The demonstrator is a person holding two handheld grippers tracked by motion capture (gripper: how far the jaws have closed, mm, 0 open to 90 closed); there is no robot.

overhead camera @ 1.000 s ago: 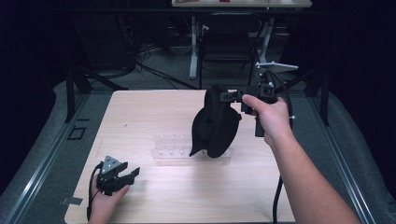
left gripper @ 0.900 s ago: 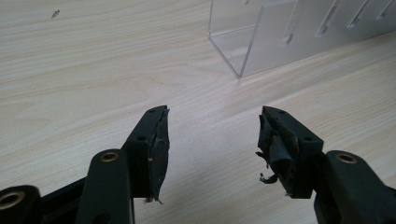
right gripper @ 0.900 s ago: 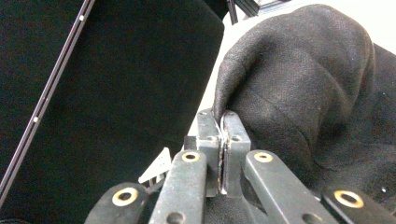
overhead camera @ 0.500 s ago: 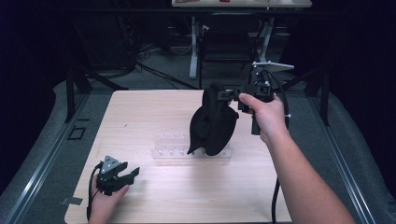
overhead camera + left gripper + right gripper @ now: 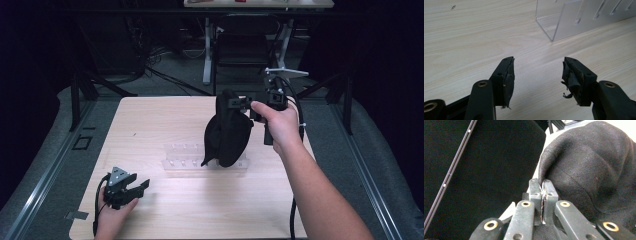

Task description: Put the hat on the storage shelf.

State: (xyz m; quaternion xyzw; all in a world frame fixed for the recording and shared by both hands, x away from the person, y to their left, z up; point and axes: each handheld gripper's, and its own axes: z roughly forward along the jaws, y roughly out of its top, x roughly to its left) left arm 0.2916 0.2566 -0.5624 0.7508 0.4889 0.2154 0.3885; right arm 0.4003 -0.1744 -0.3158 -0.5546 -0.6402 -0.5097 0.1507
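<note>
While it hangs, black cloth [image 5: 228,132] sits pinched between right gripper [image 5: 239,103] jaws.

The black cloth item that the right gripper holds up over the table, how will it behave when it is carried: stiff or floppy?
Probably floppy: the black cloth item hangs in soft folds from the right gripper, pinched at one edge. It seems light, since that thin pinch carries it. Its lower end may drag or catch on the clear slotted rack beneath.
</note>
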